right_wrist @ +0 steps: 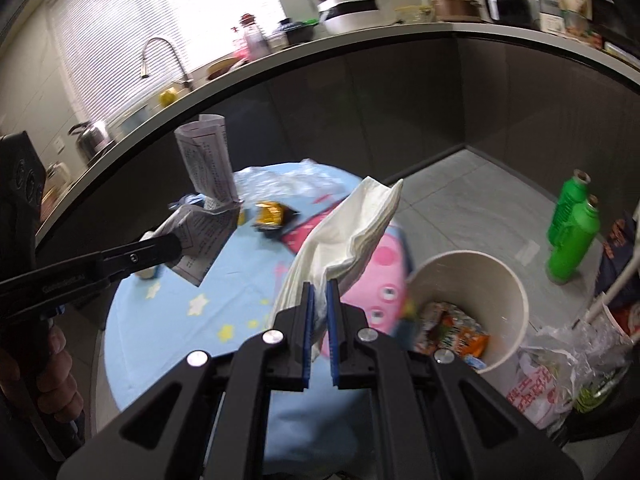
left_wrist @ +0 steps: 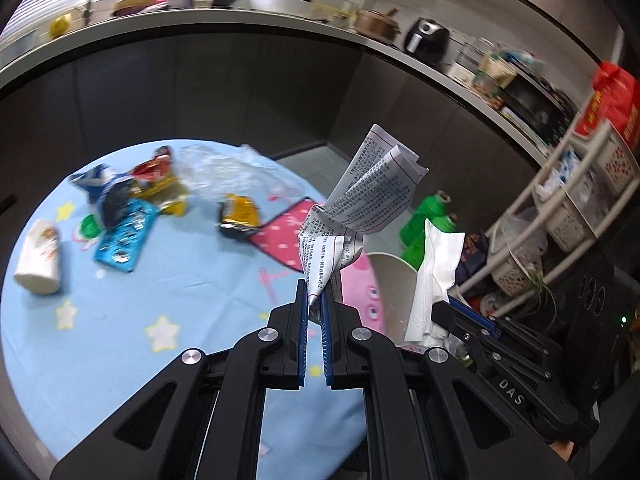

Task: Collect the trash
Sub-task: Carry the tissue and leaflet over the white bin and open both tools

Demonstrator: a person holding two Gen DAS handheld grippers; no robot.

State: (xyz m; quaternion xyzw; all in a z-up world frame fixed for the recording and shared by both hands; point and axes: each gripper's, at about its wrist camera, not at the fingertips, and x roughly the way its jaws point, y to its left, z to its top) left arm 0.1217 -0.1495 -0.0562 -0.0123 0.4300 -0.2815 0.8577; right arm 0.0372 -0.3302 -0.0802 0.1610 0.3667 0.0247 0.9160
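My left gripper (left_wrist: 315, 300) is shut on a crumpled printed paper leaflet (left_wrist: 372, 196) and holds it above the round table with a blue cartoon cloth (left_wrist: 160, 320). It also shows in the right wrist view (right_wrist: 208, 216). My right gripper (right_wrist: 319, 292) is shut on a white tissue (right_wrist: 348, 232), held above the table's right edge, near a beige trash bin (right_wrist: 516, 292) with wrappers inside. The tissue (left_wrist: 436, 264) and bin (left_wrist: 394, 280) also show in the left wrist view. Several wrappers (left_wrist: 120, 232), a yellow packet (left_wrist: 240, 212), clear plastic (left_wrist: 224, 168) and a white bottle (left_wrist: 38, 256) lie on the table.
Two green bottles (right_wrist: 572, 232) stand on the floor right of the bin. Plastic bags (right_wrist: 560, 368) lie by a white rack (left_wrist: 572, 200) at the right. A dark kitchen counter (right_wrist: 360, 80) with appliances curves behind the table.
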